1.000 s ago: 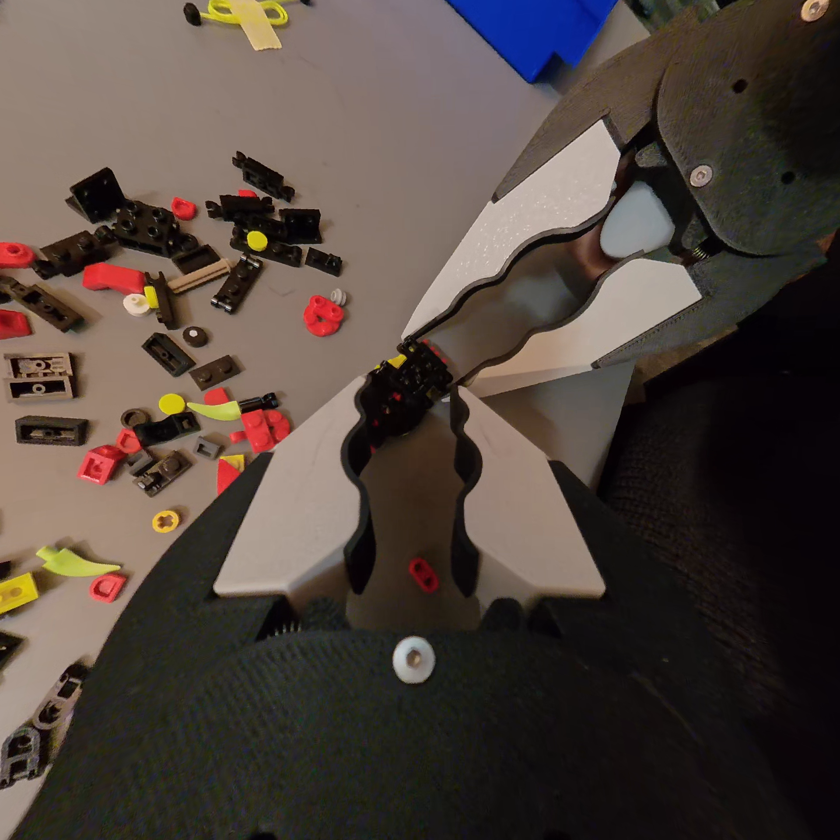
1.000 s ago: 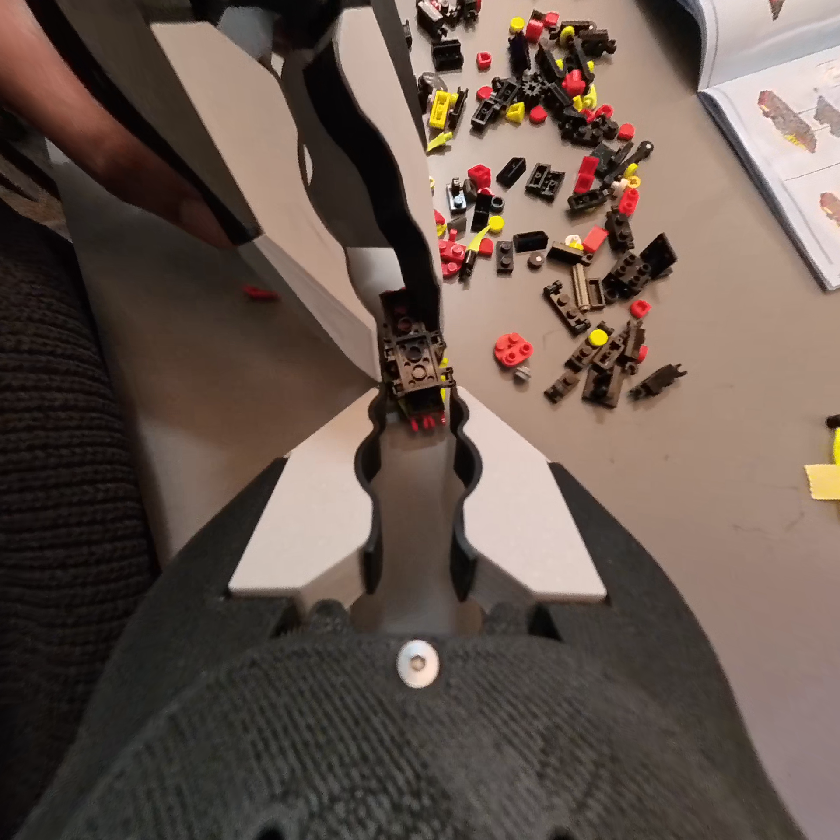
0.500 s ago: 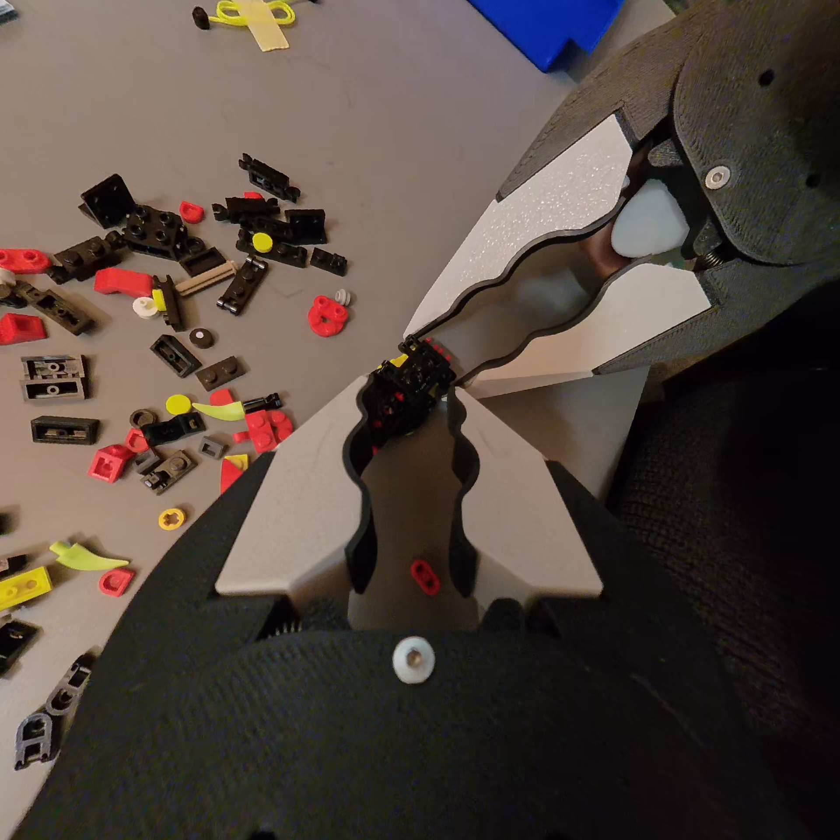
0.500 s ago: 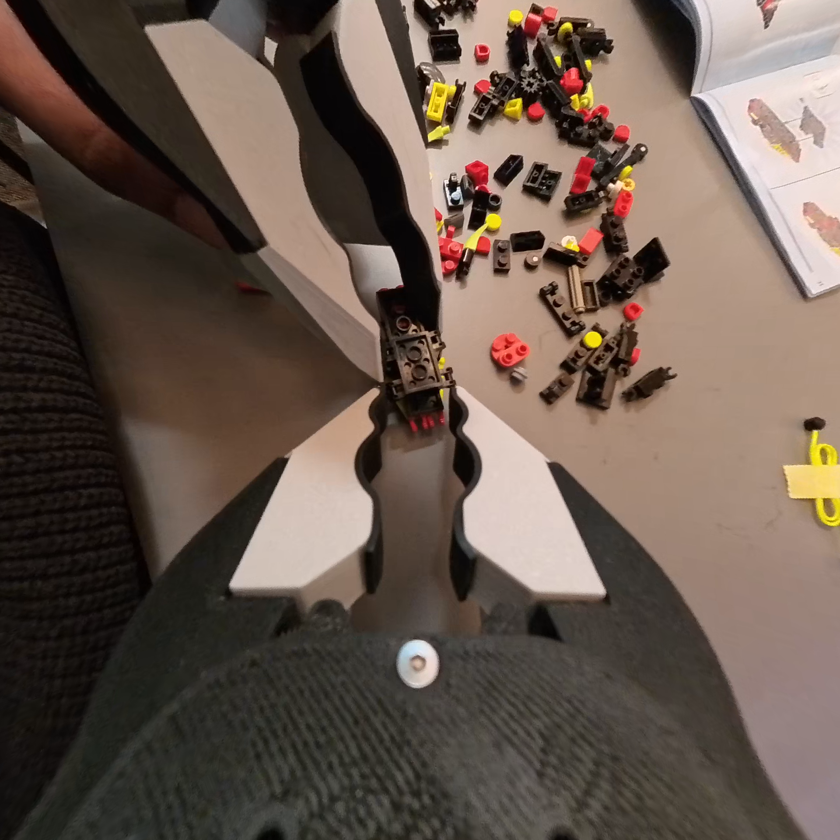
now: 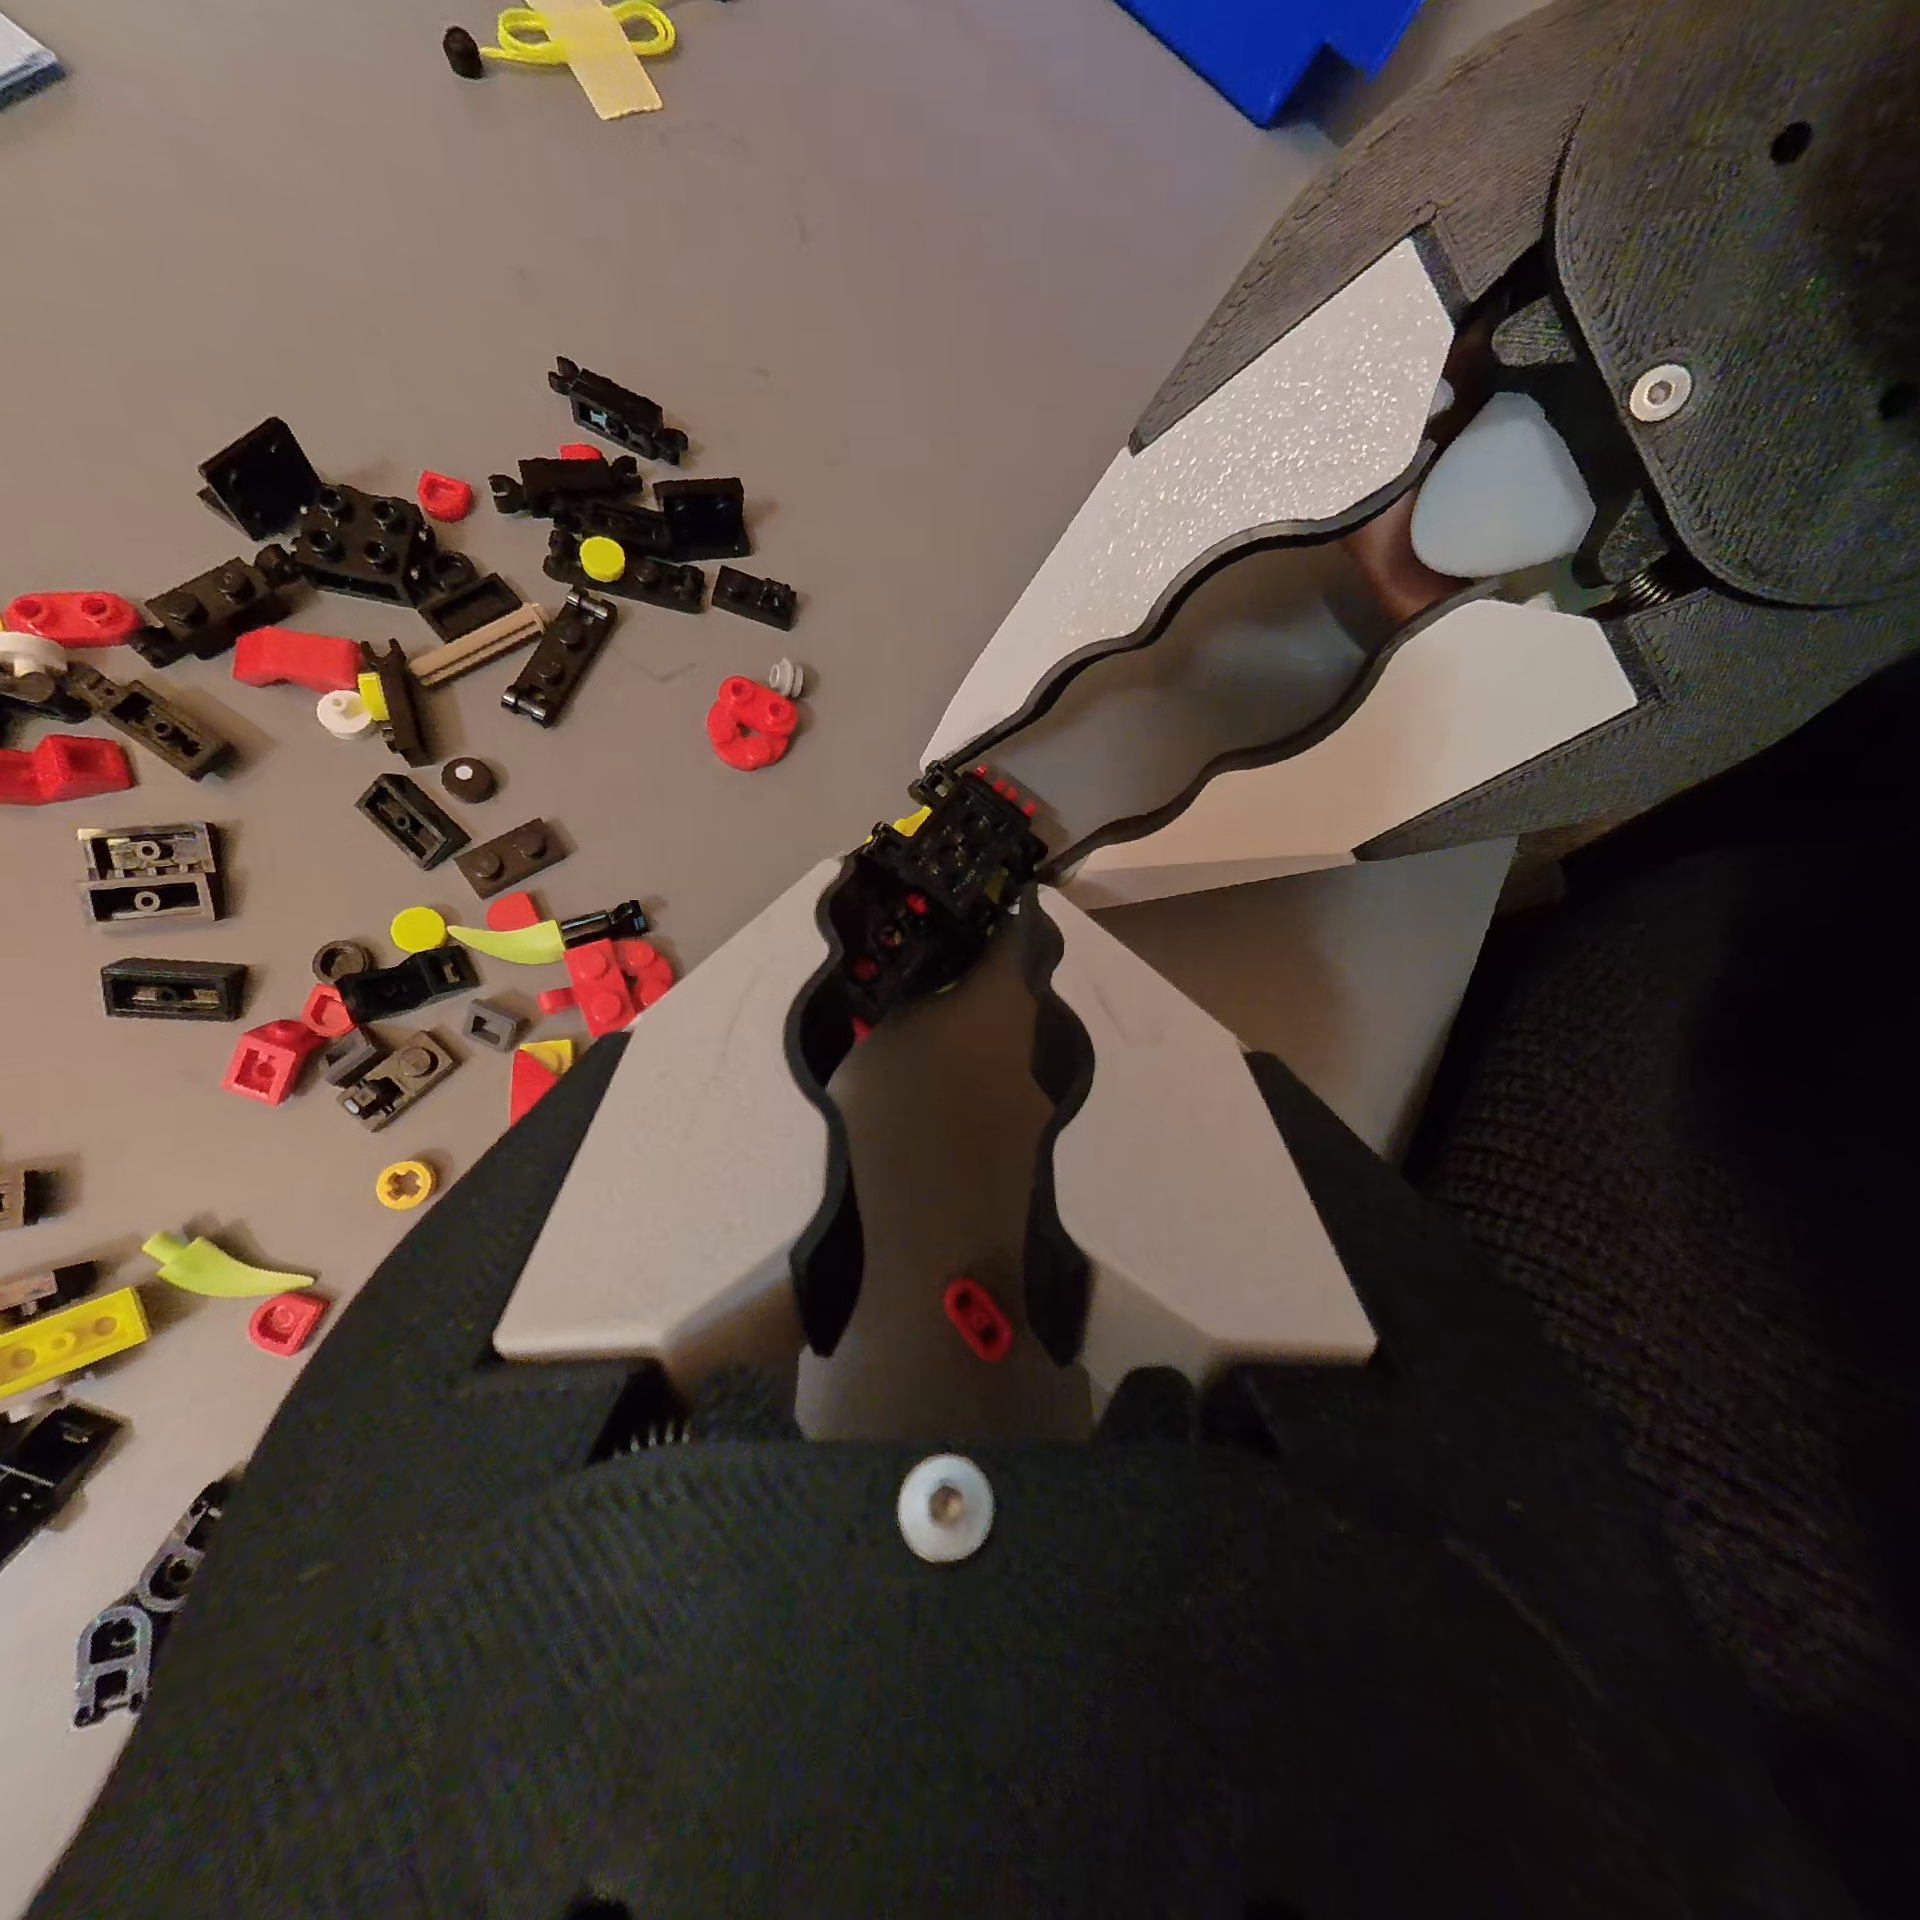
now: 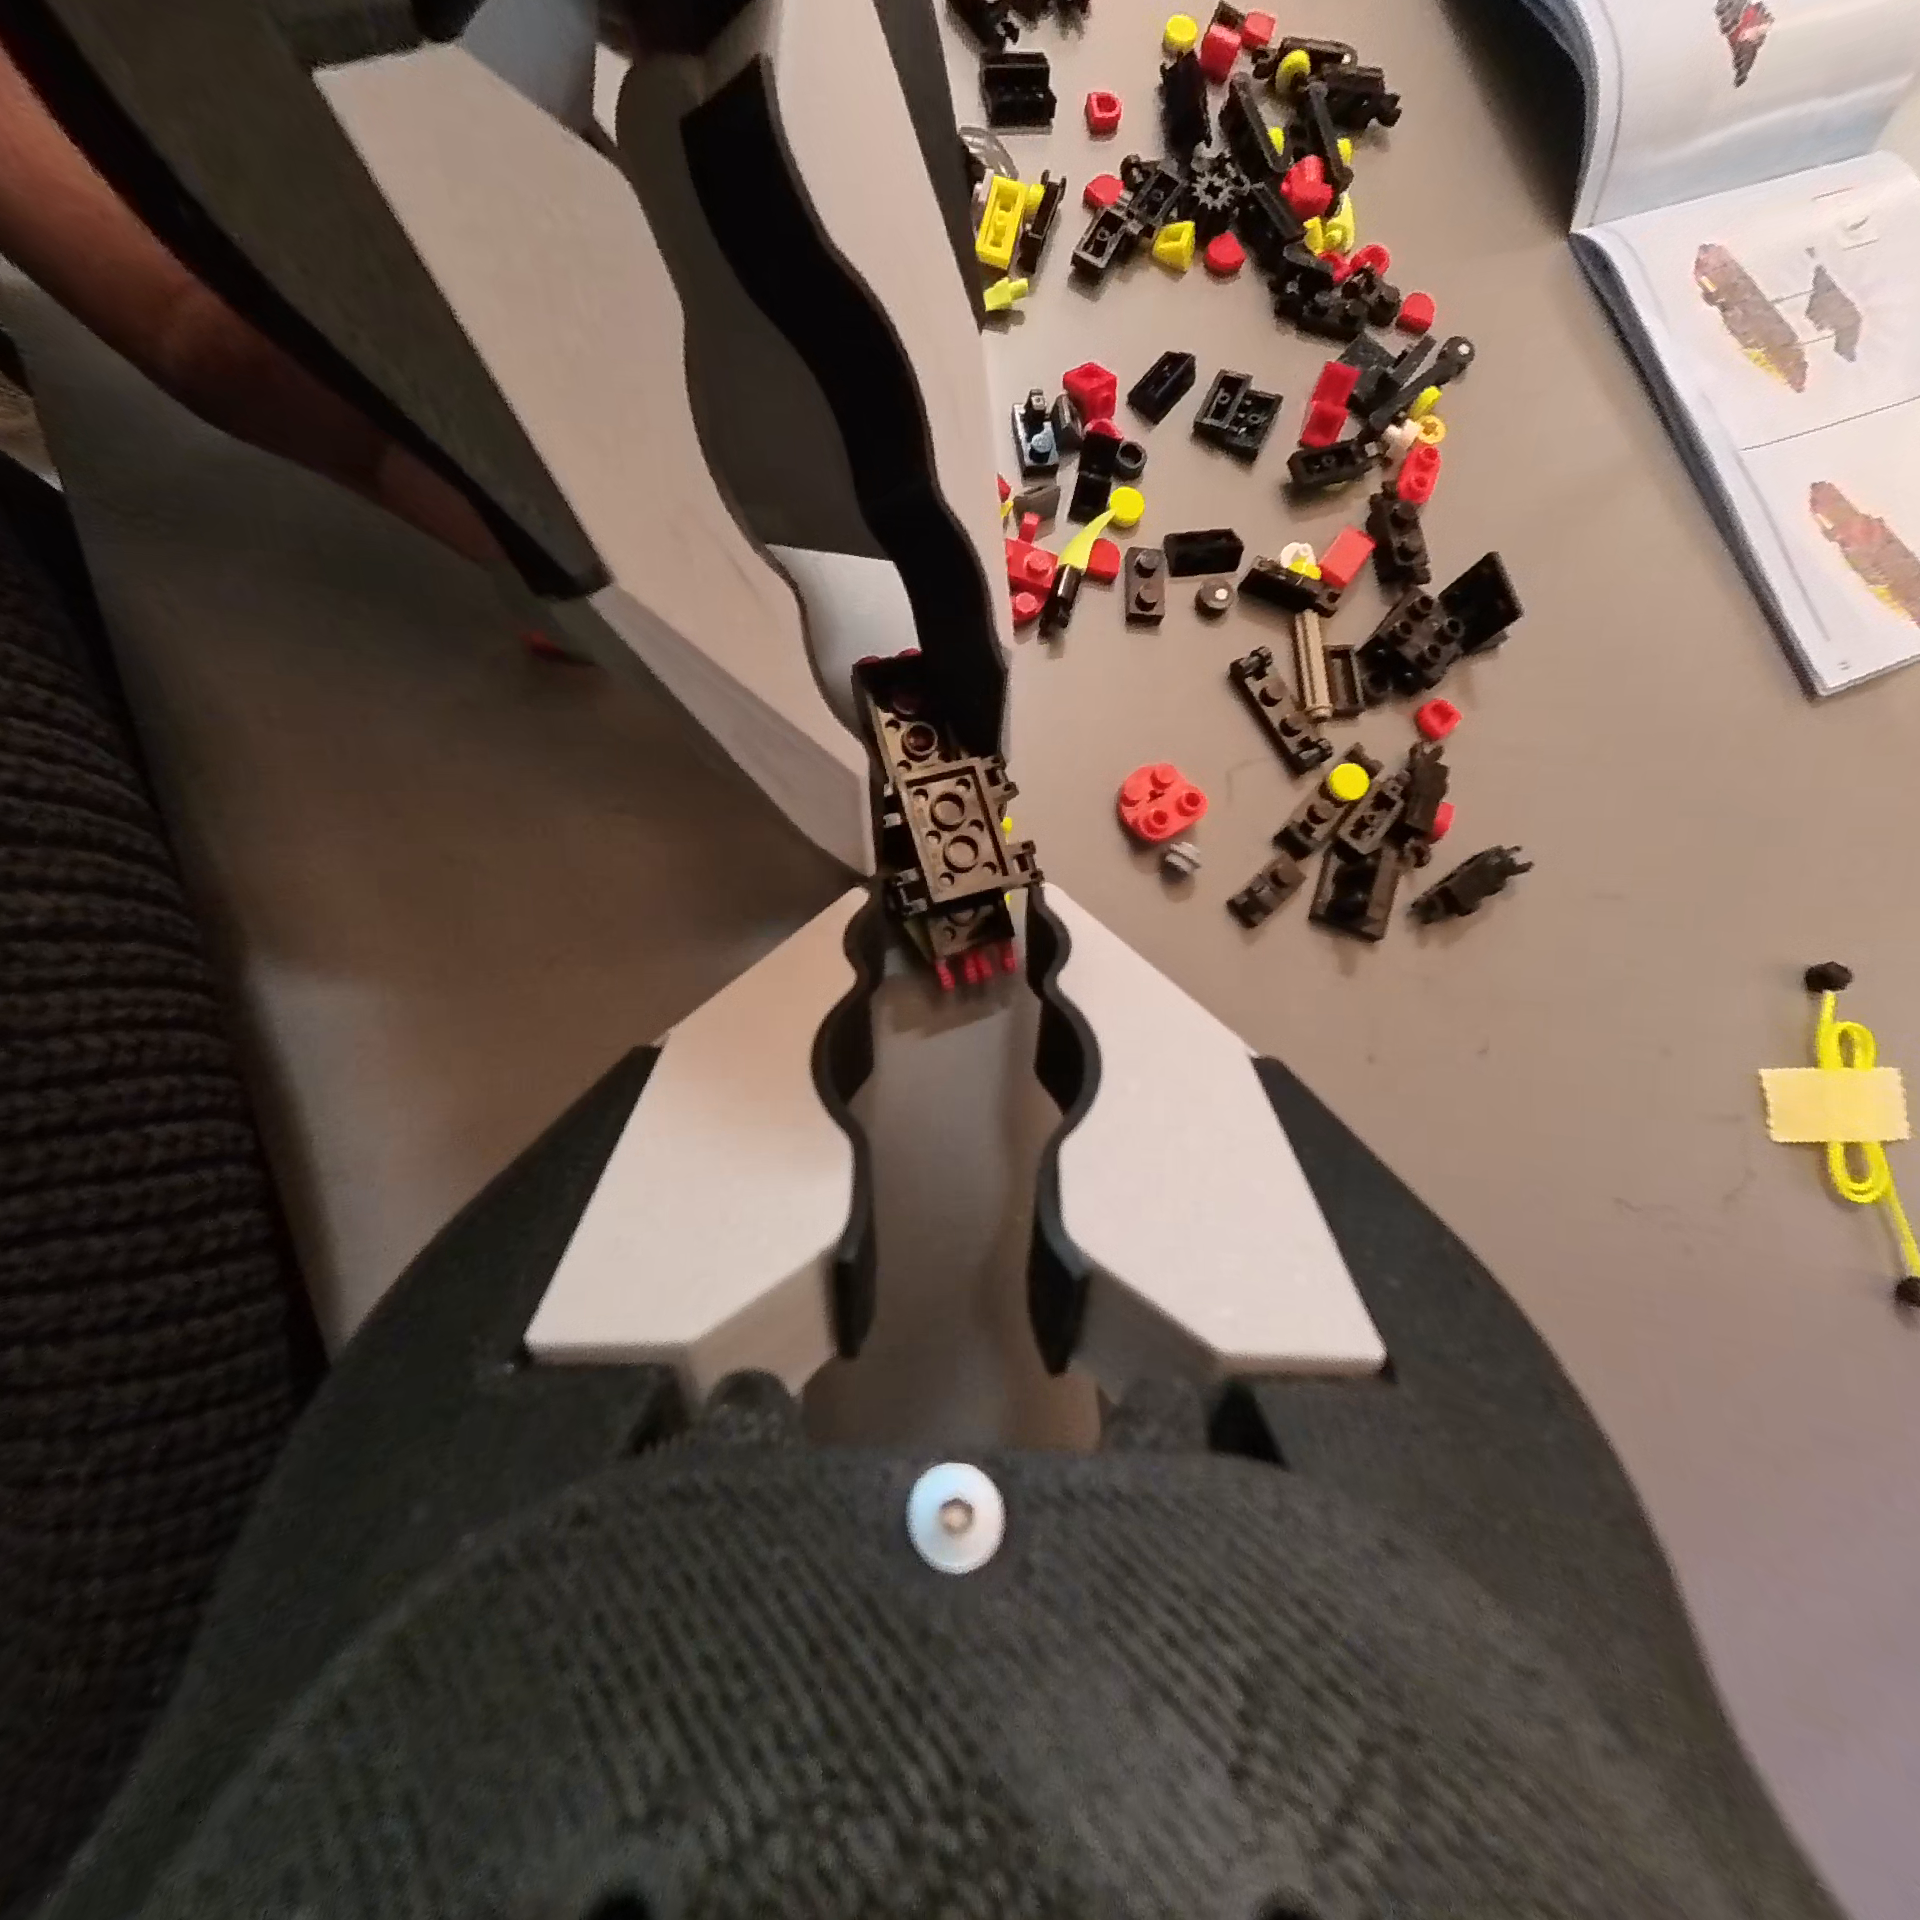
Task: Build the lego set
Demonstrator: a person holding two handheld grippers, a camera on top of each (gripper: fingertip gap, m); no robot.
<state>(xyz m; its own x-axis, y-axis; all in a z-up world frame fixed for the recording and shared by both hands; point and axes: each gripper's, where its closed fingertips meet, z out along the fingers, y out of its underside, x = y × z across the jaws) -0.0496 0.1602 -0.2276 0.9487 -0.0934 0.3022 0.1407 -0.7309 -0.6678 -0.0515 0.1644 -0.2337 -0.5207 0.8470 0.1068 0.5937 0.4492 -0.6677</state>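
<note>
A small black brick assembly (image 5: 940,883) with red and yellow bits is held above the grey table (image 5: 831,260) between both grippers. My left gripper (image 5: 930,899) is shut on its near end, both pads pressing its sides. The right gripper (image 5: 997,821) comes in from the upper right and clamps the far end. In the right wrist view, my right gripper (image 6: 951,909) is shut on the end of the assembly (image 6: 951,821) with the red pins. The left gripper (image 6: 925,691) reaches down from above and grips the other end.
Many loose black, red and yellow bricks (image 5: 416,675) lie scattered on the table, among them a red round plate (image 5: 750,717). An open instruction booklet (image 6: 1766,364) lies far right. A yellow cord with tape (image 6: 1860,1122), a blue object (image 5: 1268,42) and dark knitted fabric (image 5: 1662,1143) border the area. Left and right tips are no more than a few centimetres apart.
Both grippers keep hold of the assembly. The left jaws have closed slightly on it. The pair has drifted a little over the table; the loose bricks have not moved.
</note>
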